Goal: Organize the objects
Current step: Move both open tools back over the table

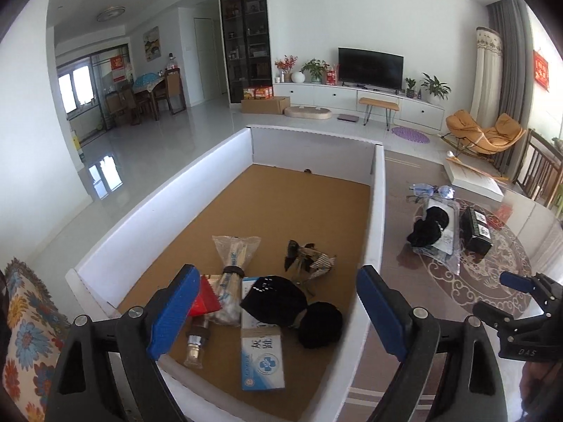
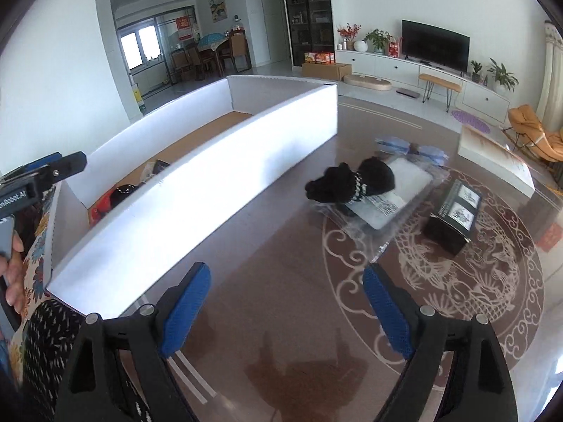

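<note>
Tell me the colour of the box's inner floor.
Tan, like cardboard; the box floor shows best in the left wrist view.

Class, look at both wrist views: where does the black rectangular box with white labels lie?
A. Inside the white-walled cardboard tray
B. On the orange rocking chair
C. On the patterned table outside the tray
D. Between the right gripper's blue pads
C: the black rectangular box rests on the patterned table, right of the white-walled tray.

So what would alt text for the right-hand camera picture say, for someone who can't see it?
An open gripper with blue pads hovers empty over a patterned table, beside a long white box. Ahead lie black socks on a clear packet, glasses and a small black box, with a living room behind.
</note>
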`<state>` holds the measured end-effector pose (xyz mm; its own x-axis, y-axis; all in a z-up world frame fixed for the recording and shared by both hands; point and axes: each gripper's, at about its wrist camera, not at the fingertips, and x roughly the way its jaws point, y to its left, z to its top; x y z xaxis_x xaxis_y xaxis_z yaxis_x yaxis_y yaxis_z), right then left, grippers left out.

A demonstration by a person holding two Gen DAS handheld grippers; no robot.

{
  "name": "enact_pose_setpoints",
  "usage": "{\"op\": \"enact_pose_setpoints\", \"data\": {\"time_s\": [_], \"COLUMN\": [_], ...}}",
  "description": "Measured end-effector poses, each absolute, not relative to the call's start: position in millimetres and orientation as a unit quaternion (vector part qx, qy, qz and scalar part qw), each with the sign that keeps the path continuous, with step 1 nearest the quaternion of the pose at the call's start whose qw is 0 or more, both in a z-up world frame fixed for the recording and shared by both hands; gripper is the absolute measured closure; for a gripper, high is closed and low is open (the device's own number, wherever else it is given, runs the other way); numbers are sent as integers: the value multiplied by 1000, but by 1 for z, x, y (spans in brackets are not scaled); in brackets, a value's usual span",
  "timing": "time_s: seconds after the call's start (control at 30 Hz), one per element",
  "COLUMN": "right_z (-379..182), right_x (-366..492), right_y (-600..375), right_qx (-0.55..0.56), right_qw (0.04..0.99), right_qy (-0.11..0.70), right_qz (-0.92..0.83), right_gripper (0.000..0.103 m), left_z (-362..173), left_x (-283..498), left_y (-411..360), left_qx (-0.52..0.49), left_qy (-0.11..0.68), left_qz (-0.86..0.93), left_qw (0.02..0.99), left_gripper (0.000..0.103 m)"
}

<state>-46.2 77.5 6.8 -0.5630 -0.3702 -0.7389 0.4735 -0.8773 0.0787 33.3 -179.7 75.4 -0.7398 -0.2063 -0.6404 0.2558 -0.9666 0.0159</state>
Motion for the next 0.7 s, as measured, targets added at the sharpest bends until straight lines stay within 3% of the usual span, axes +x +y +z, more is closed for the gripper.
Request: {"op": "enact_pose_setpoints", "data": {"time_s": [0.3,0.57,0.7], "right_z": [-48,-48,-53], "right_x": [-33,-24,-28], "right_y": [231,244,240], "right_qx": [454,447,457], "right_qw": [79,53,45], "right_qy": [36,24,31], "right_qz": [-887,-893,-888], "right_gripper": [14,11,0], "left_z": [25,-49,-57], "left_x": [18,-34,-49], "left_y": [-39,8,6], "left_qx": [427,490,489], "left_qy": [10,-31,-34], "left_qz": [-901,-868,-870], "left_qw": [-80,-70,-49], "left_gripper": [12,12,12]}}
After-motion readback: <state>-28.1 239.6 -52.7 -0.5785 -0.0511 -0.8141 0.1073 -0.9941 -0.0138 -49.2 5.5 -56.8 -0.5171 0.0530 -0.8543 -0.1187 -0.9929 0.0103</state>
